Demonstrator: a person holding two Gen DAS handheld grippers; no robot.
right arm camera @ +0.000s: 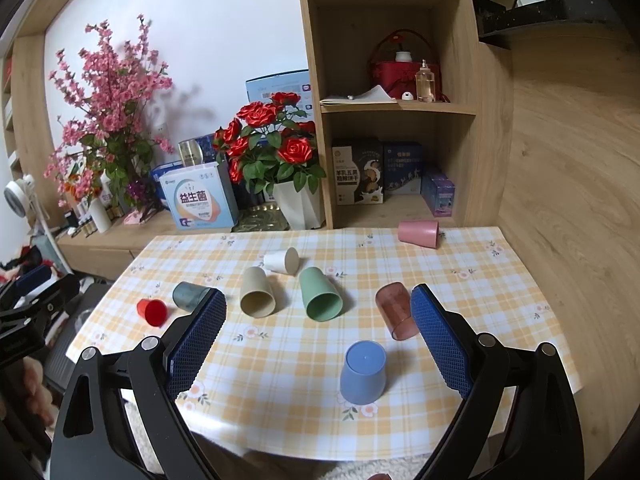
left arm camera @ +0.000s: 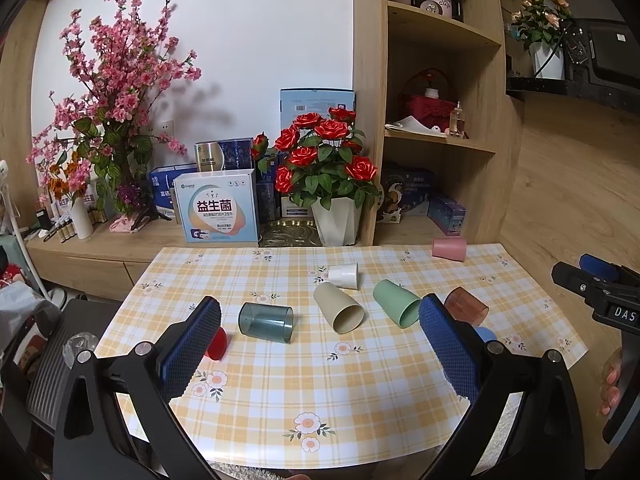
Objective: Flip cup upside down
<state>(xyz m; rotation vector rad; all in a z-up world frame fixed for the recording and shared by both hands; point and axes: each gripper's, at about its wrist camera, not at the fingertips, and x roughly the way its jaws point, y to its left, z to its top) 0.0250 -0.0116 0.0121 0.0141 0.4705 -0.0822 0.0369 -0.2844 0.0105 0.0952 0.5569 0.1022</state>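
Several cups lie on their sides on the checked table [right arm camera: 280, 380]: red [right arm camera: 152, 312], smoky teal [right arm camera: 190, 296], beige [right arm camera: 257, 292], white [right arm camera: 282, 261], green [right arm camera: 322, 295], brown translucent [right arm camera: 396, 311] and pink [right arm camera: 419, 233]. A blue cup [right arm camera: 363, 372] stands upside down near the front, between my right gripper's fingers and apart from them. My right gripper [right arm camera: 318, 340] is open and empty. My left gripper [left arm camera: 320, 344] is open and empty above the table's front, short of the teal cup [left arm camera: 265, 322] and beige cup [left arm camera: 339, 307].
A white pot of red roses [right arm camera: 298, 204], boxes [right arm camera: 198, 200] and a pink blossom plant [right arm camera: 108, 120] stand on the low cabinet behind the table. A wooden shelf unit [right arm camera: 400, 112] rises at the back right. A wooden wall panel [right arm camera: 560, 200] flanks the right.
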